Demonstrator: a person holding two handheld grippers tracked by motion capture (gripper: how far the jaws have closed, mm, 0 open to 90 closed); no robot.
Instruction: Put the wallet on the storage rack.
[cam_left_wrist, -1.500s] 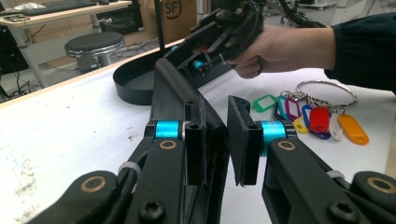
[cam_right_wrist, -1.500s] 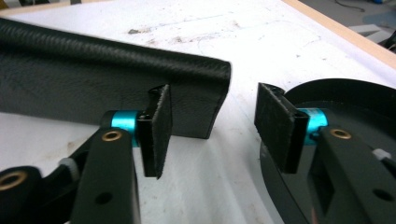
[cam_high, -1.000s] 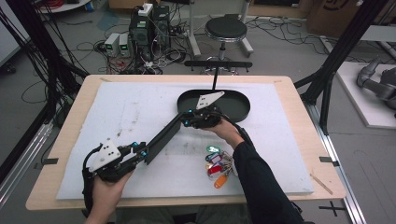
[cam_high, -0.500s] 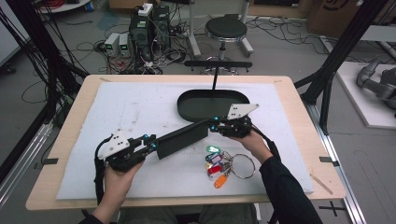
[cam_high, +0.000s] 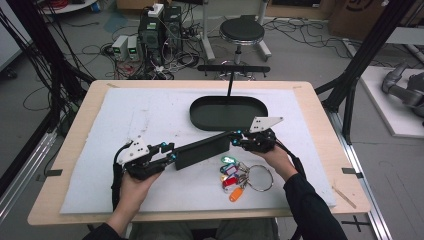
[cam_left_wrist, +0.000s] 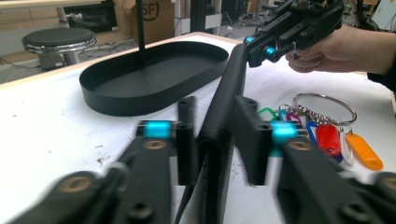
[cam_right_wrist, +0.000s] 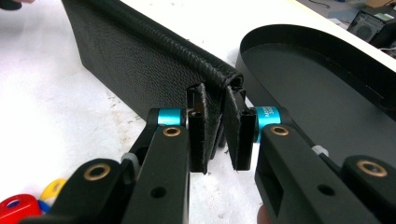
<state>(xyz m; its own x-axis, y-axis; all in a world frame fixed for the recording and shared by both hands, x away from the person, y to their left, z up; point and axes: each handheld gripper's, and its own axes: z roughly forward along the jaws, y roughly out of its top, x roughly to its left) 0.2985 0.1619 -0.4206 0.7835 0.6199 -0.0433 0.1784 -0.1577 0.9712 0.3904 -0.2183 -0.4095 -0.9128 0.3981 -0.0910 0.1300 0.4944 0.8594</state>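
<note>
Pinching black leather case (cam_high: 202, 150) ends: right gripper (cam_high: 235, 143) clamped | left gripper (cam_high: 172, 152) just opened, jaws straddling it | long axis rising left-to-right in the high view

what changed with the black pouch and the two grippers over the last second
The black leather pouch swung from a steep diagonal near the tray to lie flatter, lower on the mat. The right gripper carried its end rightward and stays shut on it. The left gripper slid toward the middle; its fingers have just been opening, the pouch still between them. The oval tray and the key bunch stayed put.

pouch (cam_high: 202, 150) – 1 | tray (cam_high: 200, 116) – 1 | key bunch (cam_high: 239, 176) – 1 | grippers – 2
</note>
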